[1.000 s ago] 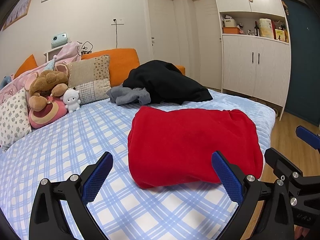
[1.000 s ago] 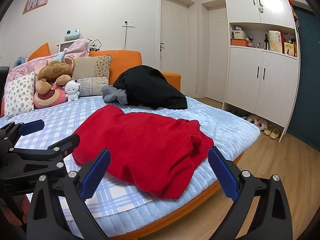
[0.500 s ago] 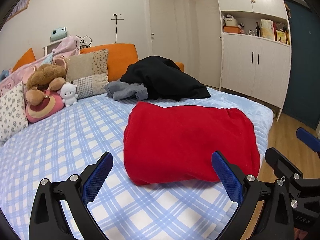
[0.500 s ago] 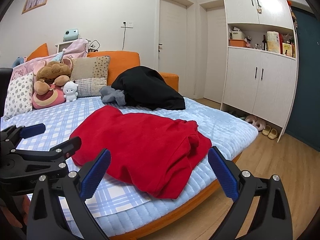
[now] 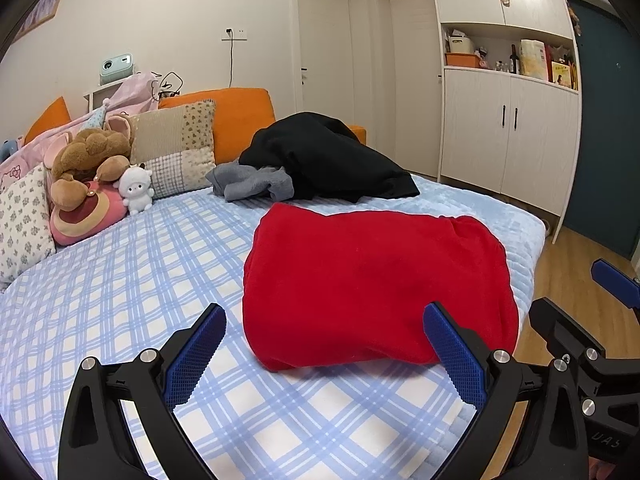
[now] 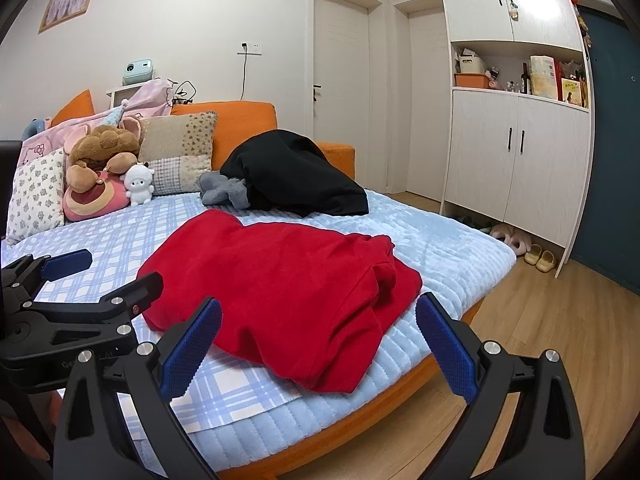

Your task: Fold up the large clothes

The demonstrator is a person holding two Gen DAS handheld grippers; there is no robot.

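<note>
Behind red garment (image 5: 372,288), half-hidden grey cloth (image 5: 250,184)

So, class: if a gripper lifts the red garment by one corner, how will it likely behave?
The red garment would probably sag and unfold: it already lies in soft rounded folds. It looks thick and fleecy, so likely heavy for cloth. Its edge hangs toward the bed edge, so a push could slide it off.

A folded red garment (image 5: 372,284) lay on the bed (image 5: 120,280), beyond the left gripper (image 5: 324,340), whose fingers stood wide apart; behind the garment sat black clothes (image 5: 328,160)
</note>
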